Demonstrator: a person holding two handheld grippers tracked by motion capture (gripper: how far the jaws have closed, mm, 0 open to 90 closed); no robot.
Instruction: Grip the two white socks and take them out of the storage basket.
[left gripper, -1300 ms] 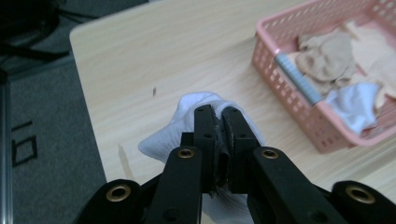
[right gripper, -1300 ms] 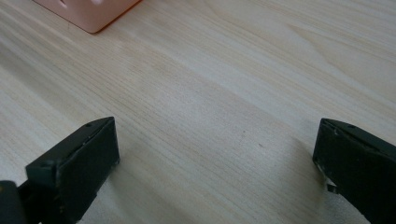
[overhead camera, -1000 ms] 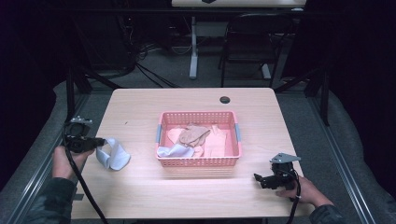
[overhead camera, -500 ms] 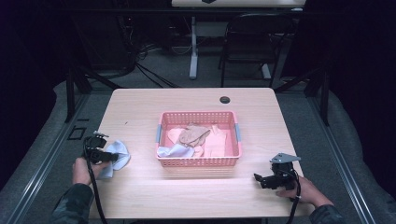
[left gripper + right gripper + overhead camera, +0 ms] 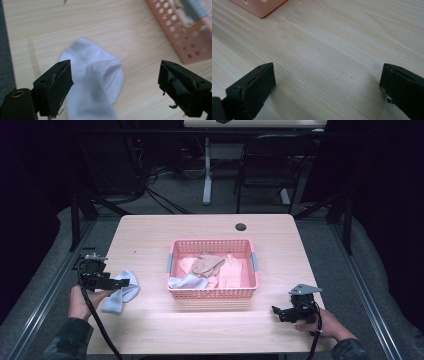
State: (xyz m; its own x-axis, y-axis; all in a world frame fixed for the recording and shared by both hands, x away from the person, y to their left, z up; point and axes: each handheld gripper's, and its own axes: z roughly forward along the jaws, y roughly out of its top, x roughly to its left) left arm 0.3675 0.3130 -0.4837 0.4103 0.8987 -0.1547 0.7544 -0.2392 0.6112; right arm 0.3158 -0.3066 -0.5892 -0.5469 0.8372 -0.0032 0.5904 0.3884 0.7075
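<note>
Your left hand-held gripper (image 5: 116, 282) sits level at the left edge of the tabletop (image 5: 150, 235), jaws just spread wide over the white sock (image 5: 95, 80) lying flat left of the pink basket (image 5: 212, 292), pads not pinching it. Your right hand-held gripper (image 5: 280, 312) rests low at the near right, jaws spread over bare wood.

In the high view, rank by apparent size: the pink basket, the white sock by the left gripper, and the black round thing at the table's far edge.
1. pink basket, clearly the largest.
2. white sock, lying flat on the table.
3. black round thing, smallest; it sits farther from the camera, but the gap is too large for that to change the order.
</note>
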